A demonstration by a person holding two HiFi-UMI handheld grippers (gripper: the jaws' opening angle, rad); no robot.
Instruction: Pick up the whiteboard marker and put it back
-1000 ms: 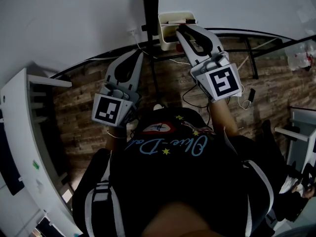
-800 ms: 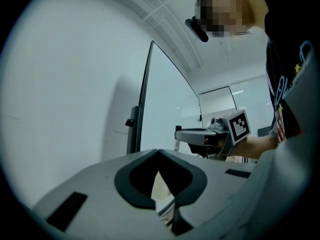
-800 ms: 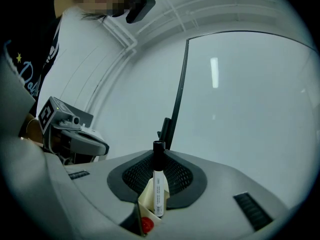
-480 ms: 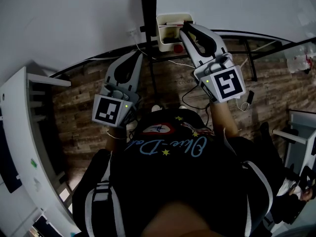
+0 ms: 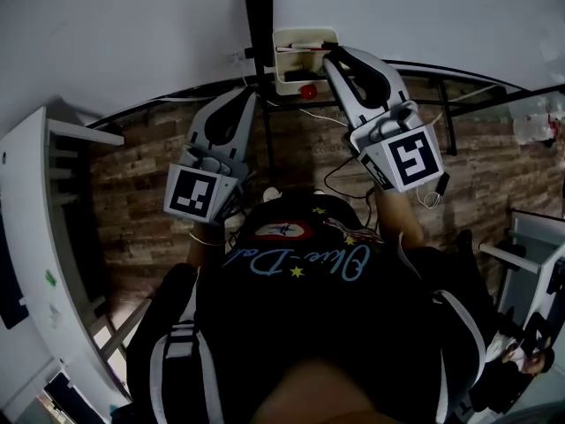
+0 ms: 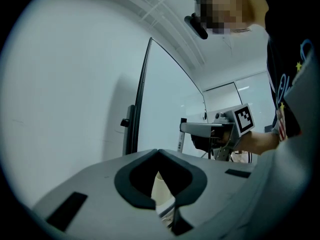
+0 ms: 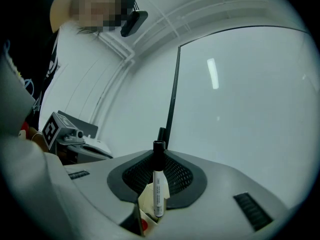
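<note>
In the right gripper view a whiteboard marker [image 7: 158, 186] with a white body and a black cap stands upright between the jaws of my right gripper [image 7: 158, 154], which is shut on it. In the head view my right gripper [image 5: 331, 56] points at the right edge of a small white tray [image 5: 291, 35] fixed by the whiteboard [image 5: 132, 34]. Under the marker the tray [image 7: 146, 198] shows with a red object [image 7: 144, 225] in it. My left gripper [image 5: 237, 102] hangs lower and to the left of the tray, its jaws together with nothing in them [image 6: 158, 152].
A black upright post [image 5: 258, 16] runs beside the tray. Cables [image 5: 340, 162] trail over the wood-pattern floor [image 5: 132, 201]. A white shelf unit [image 5: 35, 237] stands at the left and a white rack [image 5: 530, 237] at the right. The person's dark shirt [image 5: 318, 325] fills the lower view.
The right gripper with the marker has shifted a little, from over the tray's right part to its right edge. The head view has drifted. The left gripper has kept still.
</note>
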